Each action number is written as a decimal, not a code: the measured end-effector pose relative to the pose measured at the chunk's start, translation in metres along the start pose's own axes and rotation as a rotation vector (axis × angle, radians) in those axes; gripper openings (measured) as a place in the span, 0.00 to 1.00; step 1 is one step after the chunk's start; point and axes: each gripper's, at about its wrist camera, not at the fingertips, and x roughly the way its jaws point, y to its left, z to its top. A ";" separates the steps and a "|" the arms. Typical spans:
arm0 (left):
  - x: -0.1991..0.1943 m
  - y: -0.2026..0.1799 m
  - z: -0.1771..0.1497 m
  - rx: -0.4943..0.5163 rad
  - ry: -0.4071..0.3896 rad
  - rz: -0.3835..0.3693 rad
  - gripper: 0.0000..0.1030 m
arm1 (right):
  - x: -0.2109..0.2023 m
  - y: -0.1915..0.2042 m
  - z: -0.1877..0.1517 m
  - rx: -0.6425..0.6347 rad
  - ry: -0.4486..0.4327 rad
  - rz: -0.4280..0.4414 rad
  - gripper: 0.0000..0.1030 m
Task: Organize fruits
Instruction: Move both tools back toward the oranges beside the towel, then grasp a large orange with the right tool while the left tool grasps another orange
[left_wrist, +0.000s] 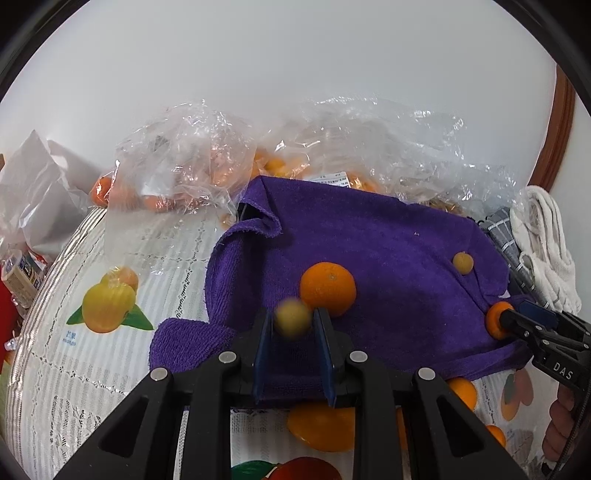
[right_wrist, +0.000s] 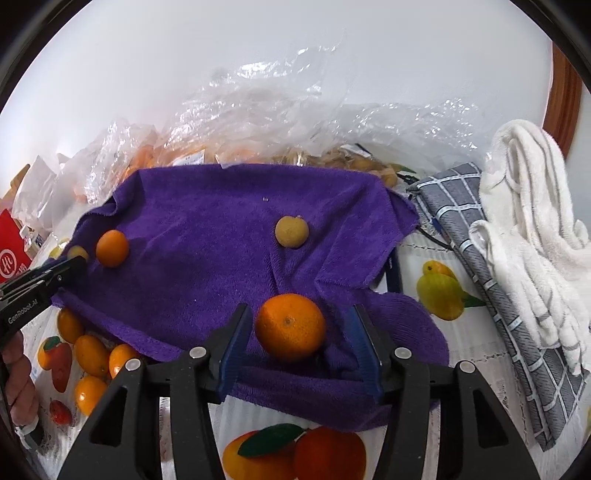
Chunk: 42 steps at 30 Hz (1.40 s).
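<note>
Currently both grippers work fruit on the purple towel (right_wrist: 207, 221).
Left gripper (left_wrist: 293, 321) clamps a small yellowish fruit (left_wrist: 293, 316) for sorting; right gripper (right_wrist: 295, 332), jaws apart, brackets a near-edge orange (right_wrist: 290, 326), apparently ungripped.

The purple terry-cloth towel (right_wrist: 207, 229) filling the middle of the frame looks matt and nubbly, while the round orange (right_wrist: 290, 327) at lower centre has a smooth, faintly dimpled, slightly glossy peel. Along the top, the crinkled clear plastic bags (right_wrist: 280, 110) shine glossy, and at right the white looped-cloth towel (right_wrist: 532, 236) and grey checked woven cloth (right_wrist: 480, 236) look soft and matt. The black matt plastic left gripper (left_wrist: 293, 319) carries shiny round metal bolts.
</note>
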 end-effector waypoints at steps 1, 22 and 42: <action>-0.001 0.001 0.000 -0.003 -0.003 0.001 0.26 | -0.003 0.000 0.000 0.002 -0.007 0.001 0.54; -0.075 0.012 -0.008 0.008 -0.056 -0.027 0.50 | -0.076 0.061 -0.040 -0.104 -0.038 0.220 0.57; -0.081 0.034 -0.051 -0.013 0.112 -0.053 0.49 | -0.039 0.086 -0.071 -0.159 0.079 0.266 0.41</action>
